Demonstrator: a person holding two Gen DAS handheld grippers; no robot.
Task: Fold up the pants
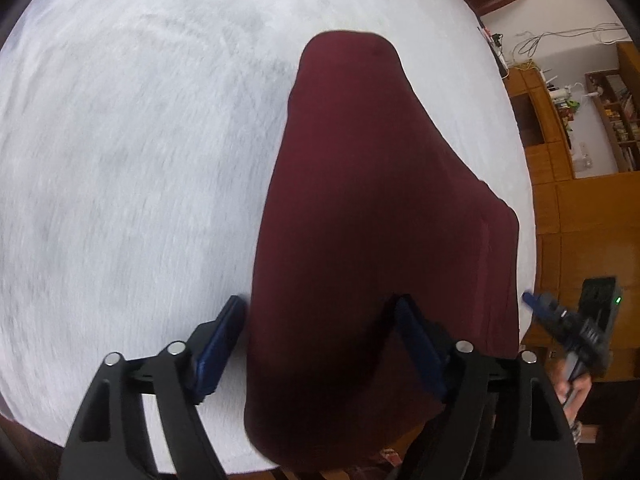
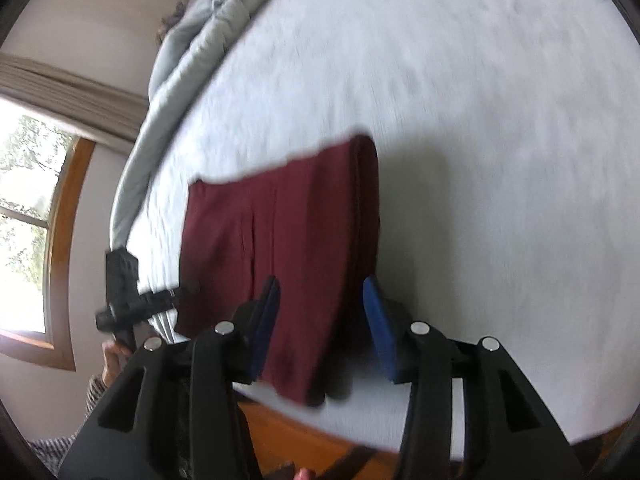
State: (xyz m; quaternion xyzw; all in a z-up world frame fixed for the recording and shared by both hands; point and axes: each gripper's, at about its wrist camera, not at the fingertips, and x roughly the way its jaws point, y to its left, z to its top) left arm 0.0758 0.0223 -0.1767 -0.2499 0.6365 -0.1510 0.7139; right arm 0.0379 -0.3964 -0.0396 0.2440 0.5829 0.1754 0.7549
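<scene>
From the left wrist view, the left hand-held gripper (image 1: 320,316) is hanging over the near edge of the bed (image 1: 120,160) with its blue pads (image 1: 218,346) standing wide apart and pressing on nothing. The maroon pants (image 1: 372,220) are lying flat on the pale bedspread, folded into a long strip that is running straight ahead from this gripper. The strip's left edge is sitting just inside the left pad, while the right pad is hovering over the cloth; whether it is touching the fabric, I cannot tell. Off to the right, past the pants' far edge, the right hand-held gripper (image 1: 532,300) is poking into view, with a hand (image 1: 574,390) gripping its handle. Wooden shelves (image 1: 580,128) are standing beyond it.

From the right wrist view, the right hand-held gripper (image 2: 322,288) is partly open, its pads clear of the cloth. The pants (image 2: 288,240) are lying ahead and a little left, their thick folded edge falling in the gap between the pads. Further left, the other gripper (image 2: 188,290) is showing at the pants' far side. A rumpled grey blanket (image 2: 192,40) is lying along the bed's far-left rim, and a window (image 2: 24,220) is glowing beyond that.
</scene>
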